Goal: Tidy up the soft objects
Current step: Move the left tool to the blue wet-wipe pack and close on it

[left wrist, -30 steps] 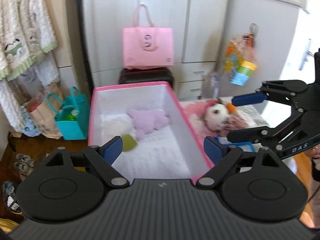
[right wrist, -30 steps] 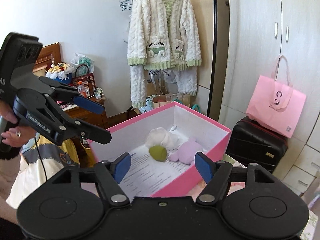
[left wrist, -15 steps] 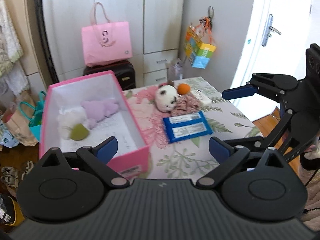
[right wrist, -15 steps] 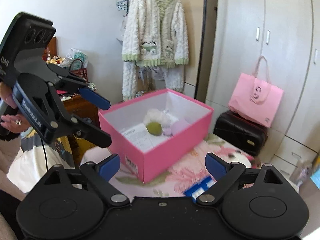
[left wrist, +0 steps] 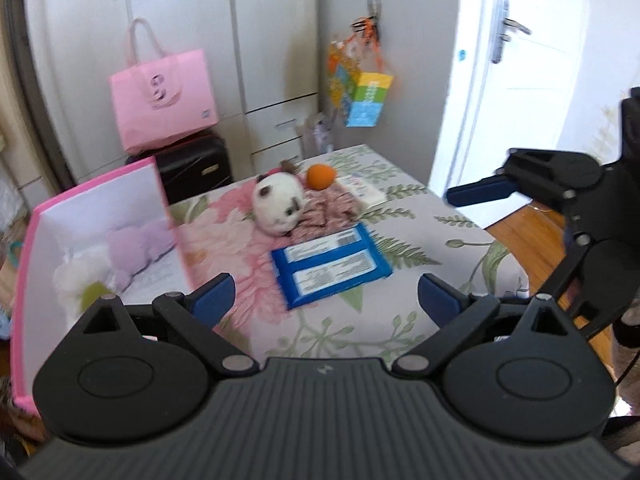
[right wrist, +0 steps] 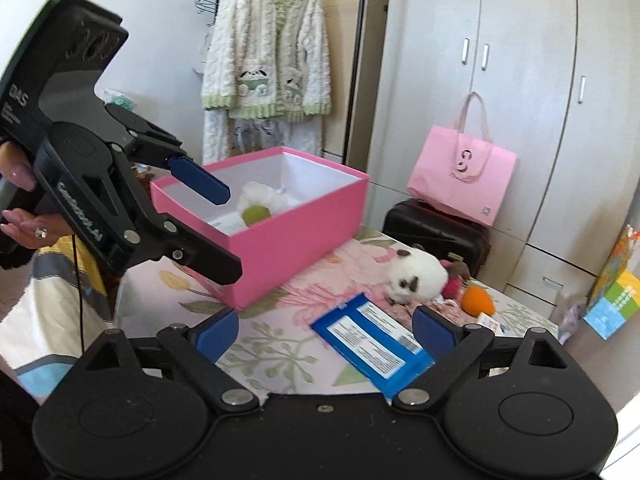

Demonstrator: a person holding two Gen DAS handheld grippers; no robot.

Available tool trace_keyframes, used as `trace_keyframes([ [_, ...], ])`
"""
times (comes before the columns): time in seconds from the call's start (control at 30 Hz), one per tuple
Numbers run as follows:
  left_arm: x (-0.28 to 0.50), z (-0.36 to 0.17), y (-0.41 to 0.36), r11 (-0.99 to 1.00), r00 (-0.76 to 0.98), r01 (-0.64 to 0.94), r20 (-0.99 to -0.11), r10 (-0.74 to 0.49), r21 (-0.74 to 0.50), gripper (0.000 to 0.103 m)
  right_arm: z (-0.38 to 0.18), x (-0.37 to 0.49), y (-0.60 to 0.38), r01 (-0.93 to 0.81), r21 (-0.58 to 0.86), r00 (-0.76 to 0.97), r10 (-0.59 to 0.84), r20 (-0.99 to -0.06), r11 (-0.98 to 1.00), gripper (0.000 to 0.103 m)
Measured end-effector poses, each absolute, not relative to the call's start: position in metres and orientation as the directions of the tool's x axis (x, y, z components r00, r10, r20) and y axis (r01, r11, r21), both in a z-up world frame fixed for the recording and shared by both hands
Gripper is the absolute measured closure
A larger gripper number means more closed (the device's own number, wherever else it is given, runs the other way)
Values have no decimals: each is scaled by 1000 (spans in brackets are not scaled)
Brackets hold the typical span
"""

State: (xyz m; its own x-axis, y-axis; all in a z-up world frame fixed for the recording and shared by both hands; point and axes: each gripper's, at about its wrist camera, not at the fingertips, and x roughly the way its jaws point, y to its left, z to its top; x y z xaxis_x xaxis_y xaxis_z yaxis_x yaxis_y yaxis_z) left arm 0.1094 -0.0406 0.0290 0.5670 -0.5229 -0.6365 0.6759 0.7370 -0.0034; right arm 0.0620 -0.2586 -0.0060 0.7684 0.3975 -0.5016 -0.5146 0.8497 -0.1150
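A pink box (left wrist: 100,184) (right wrist: 296,232) stands on the floral table; inside lie a purple plush (left wrist: 136,244) and a white flower plush with a green centre (left wrist: 86,280) (right wrist: 258,202). A white round plush (left wrist: 278,206) (right wrist: 416,278) and an orange plush (left wrist: 320,176) (right wrist: 476,300) lie on a patterned cloth (left wrist: 332,210) on the table. My left gripper (left wrist: 326,300) is open and empty, above the table's near side; it also shows in the right wrist view (right wrist: 208,220). My right gripper (right wrist: 326,334) is open and empty; it shows at the right of the left wrist view (left wrist: 476,192).
A blue wipes pack (left wrist: 330,266) (right wrist: 374,342) lies mid-table, a small white pack (left wrist: 360,190) behind the orange plush. A pink bag (left wrist: 164,92) sits on a black suitcase (left wrist: 196,164) beyond the table. A colourful bag (left wrist: 362,96) hangs on the cupboard.
Both grippers have pulled back and swung from over the box toward the table's middle. The white plush, orange plush and wipes pack have come into view. Both stay open.
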Motion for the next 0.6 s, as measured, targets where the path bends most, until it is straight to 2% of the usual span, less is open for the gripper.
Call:
trace_keyframes([
  [0.3, 119, 7, -80, 738, 602, 674, -610, -515, 42, 4, -47, 80, -271, -487, -103, 788, 385, -481, 867, 7],
  [0.6, 162, -40, -105, 774, 547, 630, -669, -504, -68, 7, -92, 112, -280, -413, -77, 828, 338, -447, 908, 7],
])
